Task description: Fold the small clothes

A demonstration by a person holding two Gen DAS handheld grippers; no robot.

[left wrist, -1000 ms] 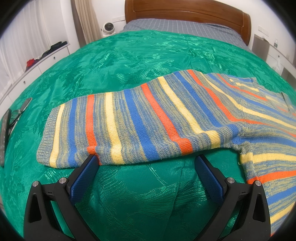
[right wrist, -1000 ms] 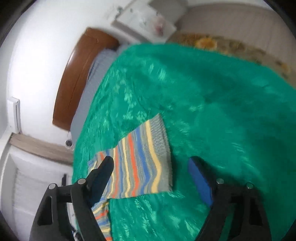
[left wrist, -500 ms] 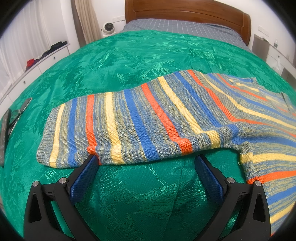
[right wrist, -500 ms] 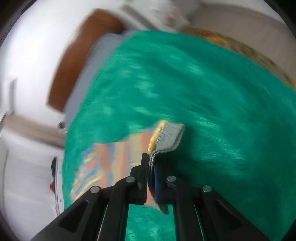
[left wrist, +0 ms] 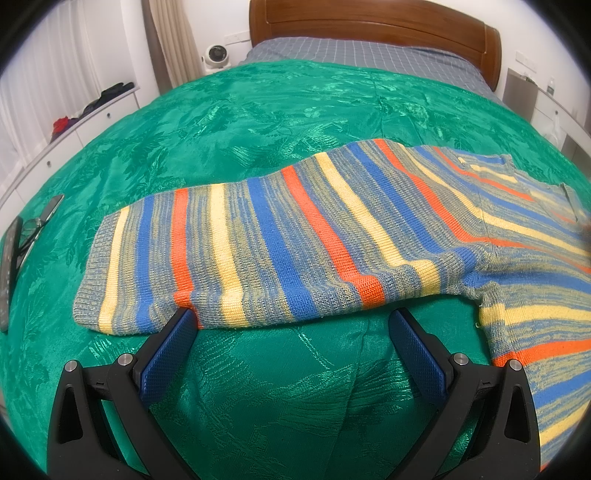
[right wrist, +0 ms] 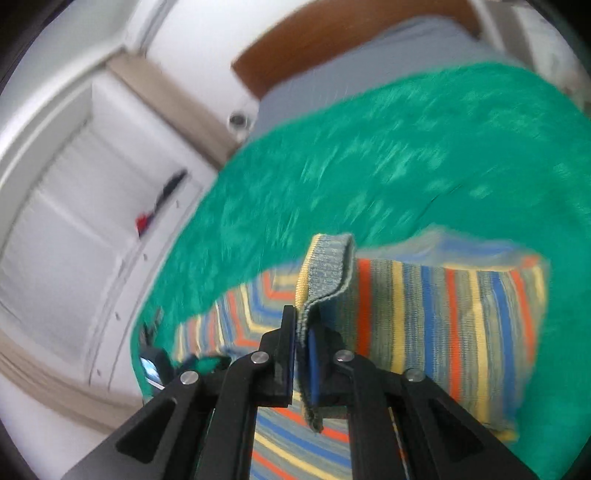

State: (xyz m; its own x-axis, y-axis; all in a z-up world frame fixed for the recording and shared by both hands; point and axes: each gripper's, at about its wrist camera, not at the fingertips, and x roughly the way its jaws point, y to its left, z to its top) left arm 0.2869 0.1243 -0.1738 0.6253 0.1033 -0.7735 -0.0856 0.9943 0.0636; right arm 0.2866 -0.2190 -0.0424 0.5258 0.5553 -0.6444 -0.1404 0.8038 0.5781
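Above the green bedspread (right wrist: 406, 155), our right gripper (right wrist: 302, 354) now lifts the striped sweater (left wrist: 295, 236) by its pinched cuff (right wrist: 327, 273), seemingly higher; our left gripper (left wrist: 291, 328) stays spread wide beside the sleeve edge.

Sweater (left wrist: 280, 240): knit stripes of blue, orange, pale yellow and grey-blue; cuff plain grey. Bedspread (left wrist: 258, 118): glossy green, tone-on-tone leaf pattern. Headboard (left wrist: 373, 22) brown wood; sheet (left wrist: 354, 55) grey-blue check; tongs (left wrist: 291, 332) black, blue pads.

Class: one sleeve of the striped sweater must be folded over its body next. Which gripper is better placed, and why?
Right. The right gripper is shut on a sleeve cuff, lifted; the left gripper is open beside the other sleeve.
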